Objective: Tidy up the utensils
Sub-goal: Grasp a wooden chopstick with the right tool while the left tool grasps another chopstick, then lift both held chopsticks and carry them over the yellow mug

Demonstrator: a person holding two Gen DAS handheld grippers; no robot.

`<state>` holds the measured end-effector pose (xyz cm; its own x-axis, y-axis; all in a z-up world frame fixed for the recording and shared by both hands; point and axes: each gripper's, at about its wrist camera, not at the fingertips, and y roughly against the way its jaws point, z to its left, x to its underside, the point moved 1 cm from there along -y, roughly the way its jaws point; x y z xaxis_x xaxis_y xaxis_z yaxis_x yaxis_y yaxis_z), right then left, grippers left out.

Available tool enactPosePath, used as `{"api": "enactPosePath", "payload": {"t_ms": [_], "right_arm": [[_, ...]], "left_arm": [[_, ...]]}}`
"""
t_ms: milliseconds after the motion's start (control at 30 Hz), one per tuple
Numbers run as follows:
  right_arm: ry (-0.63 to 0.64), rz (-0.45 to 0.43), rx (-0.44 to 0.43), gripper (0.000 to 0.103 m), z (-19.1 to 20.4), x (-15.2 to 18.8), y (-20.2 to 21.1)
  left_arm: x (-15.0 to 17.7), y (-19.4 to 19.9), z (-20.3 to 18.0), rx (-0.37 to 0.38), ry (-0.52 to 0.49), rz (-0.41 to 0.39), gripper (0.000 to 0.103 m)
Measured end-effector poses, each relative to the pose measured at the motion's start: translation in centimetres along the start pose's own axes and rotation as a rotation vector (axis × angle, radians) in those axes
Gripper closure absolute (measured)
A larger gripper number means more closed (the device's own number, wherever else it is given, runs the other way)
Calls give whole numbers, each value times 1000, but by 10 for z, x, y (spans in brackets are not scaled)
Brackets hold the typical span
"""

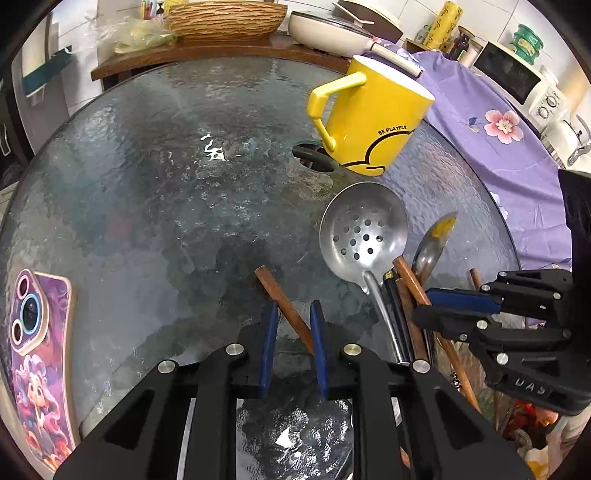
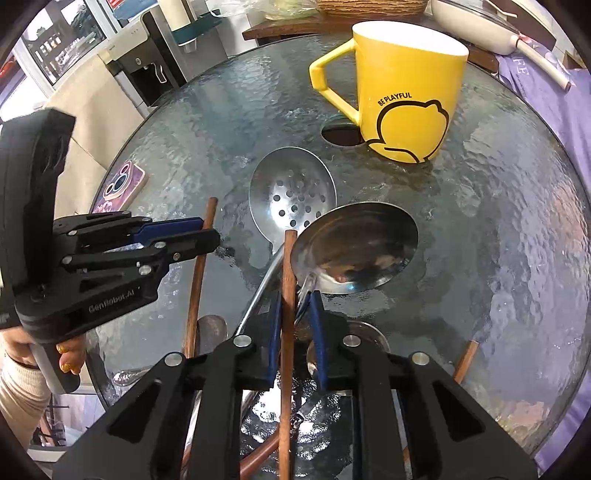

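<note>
Yellow mug (image 2: 404, 92), upright on the glass surface (image 1: 147, 206) beside a round hole (image 2: 341, 134); its inside is hidden, so its contents cannot be told. Lettering on its side reads "BE PLAYFUL" over a black outline figure.

Wicker basket (image 1: 225, 18) and cream pan (image 1: 325, 31) on a wooden shelf behind the surface; contents not visible.

Utensils lie loose on the surface near the mug: a slotted ladle (image 2: 291, 195), a plain ladle (image 2: 354, 247), spoons and several wooden sticks.

Left tool (image 1: 293, 314): blue pads narrowed onto one stick (image 1: 284, 308), which runs slantwise between them. Its body reads "GenRobot.AI" in the right wrist view.

Right tool (image 2: 295, 310): pads closed around another stick (image 2: 288, 295) and the plain ladle's handle.

Phone (image 1: 38, 365) in a purple cartoon case lies at the surface's edge.
</note>
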<state>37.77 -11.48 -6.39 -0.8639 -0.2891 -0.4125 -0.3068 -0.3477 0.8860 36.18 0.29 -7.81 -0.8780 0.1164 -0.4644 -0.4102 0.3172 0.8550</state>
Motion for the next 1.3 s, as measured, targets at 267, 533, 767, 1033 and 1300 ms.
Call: {"api": "enactPosePath", "payload": {"t_ms": [267,533,767,1033,1300], "right_arm": [[33,-35,2,89,1,2,5],[40,-112,-30,95,-1,5,29],[4,-153,-74,95,-8,2,44],[18,-377,-43,95,-6,4,92],[-12,-474,-18,95,-14,-1,117]], "left_arm": [[-5,-4,2,33,31,15,89],[-10,18,-3,40,12,-67,90],[-18,41,-15,69,-8,-143,92],[-32,71,-37,53,-68,-294,95],[-46,87,-53,79,-91,-367,96]]}}
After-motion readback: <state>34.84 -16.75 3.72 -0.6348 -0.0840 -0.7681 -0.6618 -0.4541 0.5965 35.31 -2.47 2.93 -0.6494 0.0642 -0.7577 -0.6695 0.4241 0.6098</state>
